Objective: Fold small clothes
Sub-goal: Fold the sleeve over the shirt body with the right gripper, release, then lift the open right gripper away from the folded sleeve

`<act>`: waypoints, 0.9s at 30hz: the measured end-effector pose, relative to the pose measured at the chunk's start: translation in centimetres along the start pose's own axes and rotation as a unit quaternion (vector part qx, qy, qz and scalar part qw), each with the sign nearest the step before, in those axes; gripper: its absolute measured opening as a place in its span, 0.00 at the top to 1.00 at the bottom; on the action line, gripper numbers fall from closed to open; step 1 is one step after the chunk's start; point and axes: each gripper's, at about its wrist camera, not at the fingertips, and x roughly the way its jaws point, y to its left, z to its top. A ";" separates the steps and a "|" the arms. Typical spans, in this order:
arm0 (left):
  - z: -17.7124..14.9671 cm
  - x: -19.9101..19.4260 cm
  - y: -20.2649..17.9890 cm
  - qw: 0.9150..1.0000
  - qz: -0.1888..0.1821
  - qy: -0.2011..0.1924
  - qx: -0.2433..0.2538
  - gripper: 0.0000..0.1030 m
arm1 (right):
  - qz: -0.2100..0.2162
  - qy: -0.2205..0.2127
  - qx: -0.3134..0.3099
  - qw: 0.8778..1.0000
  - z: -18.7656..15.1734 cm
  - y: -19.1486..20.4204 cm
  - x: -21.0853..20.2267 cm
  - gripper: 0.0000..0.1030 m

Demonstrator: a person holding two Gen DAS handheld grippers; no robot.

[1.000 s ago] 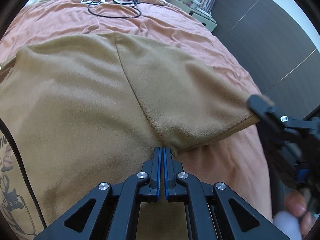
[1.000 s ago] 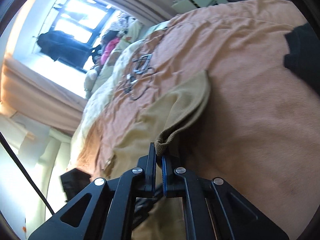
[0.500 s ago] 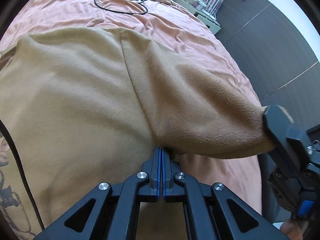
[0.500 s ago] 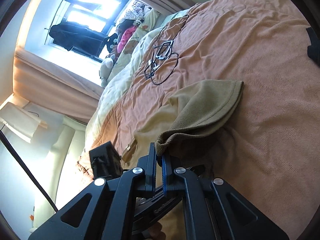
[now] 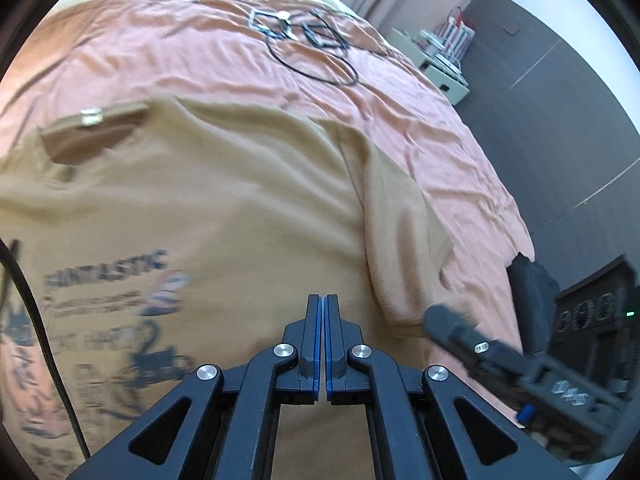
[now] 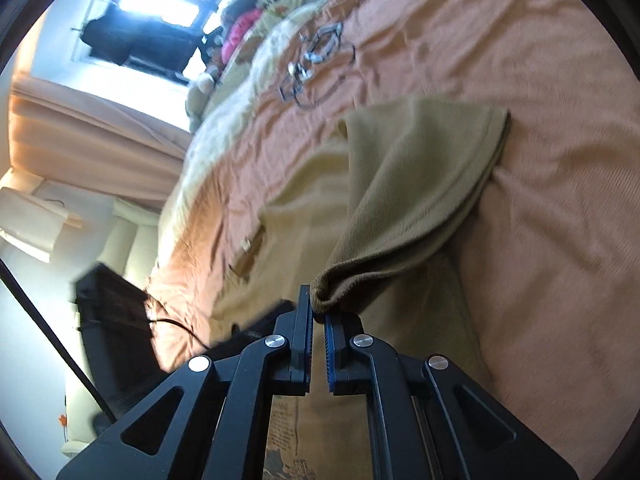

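Note:
A tan T-shirt [image 5: 240,208] with a dark print lies spread on the orange bedspread [image 5: 160,40]. My left gripper [image 5: 323,300] hovers above the shirt's body, shut, and no cloth shows between its fingers. The right sleeve [image 5: 400,220] is lifted off the bed and its hem leads to my right gripper [image 5: 434,316] at the right. In the right wrist view the sleeve [image 6: 420,184] rises as a raised fold, and my right gripper [image 6: 317,312] is shut on the hem's corner. The shirt's body [image 6: 304,216] lies beyond it.
A black cable with wire frames [image 5: 312,44] lies far up the bed. A dark garment [image 5: 528,292] sits at the bed's right edge, beside a black device [image 5: 592,312]. A white cabinet [image 5: 444,68] stands by the dark wall. A bright window [image 6: 160,12] and curtains are behind.
My left gripper has lifted and drawn back from the sleeve's armpit, so the collar and print now show. My right gripper has carried the sleeve hem in toward the shirt's body.

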 end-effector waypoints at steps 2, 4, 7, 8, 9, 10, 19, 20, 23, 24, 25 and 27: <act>0.1 -1.1 0.2 1.000 0.007 -0.004 0.004 1.00 | -0.002 0.011 -0.002 1.000 0.1 0.3 0.5 0.93; 0.5 -1.8 0.1 1.000 0.012 -0.007 0.012 0.96 | -0.001 0.013 -0.005 1.000 0.4 0.5 -0.1 0.65; 0.6 -2.8 -0.4 0.999 0.015 -0.017 0.029 0.70 | -0.016 -0.019 -0.012 1.000 0.8 0.6 -1.8 0.29; 0.6 -3.0 -0.7 0.999 0.016 -0.022 0.034 0.59 | -0.019 -0.022 -0.012 0.999 1.0 0.5 -2.2 0.29; 0.7 -3.1 -1.0 0.999 0.017 -0.027 0.037 0.57 | -0.019 -0.026 -0.007 0.999 1.4 0.1 -2.8 0.29; 0.8 -3.1 -1.4 0.999 0.017 -0.030 0.042 0.56 | -0.020 -0.030 -0.002 0.999 1.5 -0.2 -3.2 0.29; 1.4 0.4 -6.0 0.995 0.005 -0.013 0.098 0.56 | -0.034 -0.090 0.063 0.993 4.7 -4.6 -7.1 0.48; 1.5 1.1 -6.8 0.994 0.004 -0.011 0.107 0.56 | -0.037 -0.095 0.067 0.993 5.1 -5.1 -7.3 0.54; 1.8 2.8 -8.3 0.993 -0.011 0.002 0.117 0.56 | -0.035 -0.101 0.085 0.991 5.9 -6.1 -7.5 0.66; 1.9 3.3 -8.8 0.993 -0.012 0.006 0.121 0.56 | -0.034 -0.102 0.089 0.990 5.8 -6.3 -7.3 0.70; 2.0 3.9 -9.3 0.992 -0.010 0.008 0.127 0.56 | -0.033 -0.104 0.095 0.989 6.0 -6.6 -7.3 0.72; 2.3 5.1 -10.4 0.990 -0.007 0.015 0.141 0.56 | -0.032 -0.110 0.104 0.988 6.1 -7.0 -7.0 0.77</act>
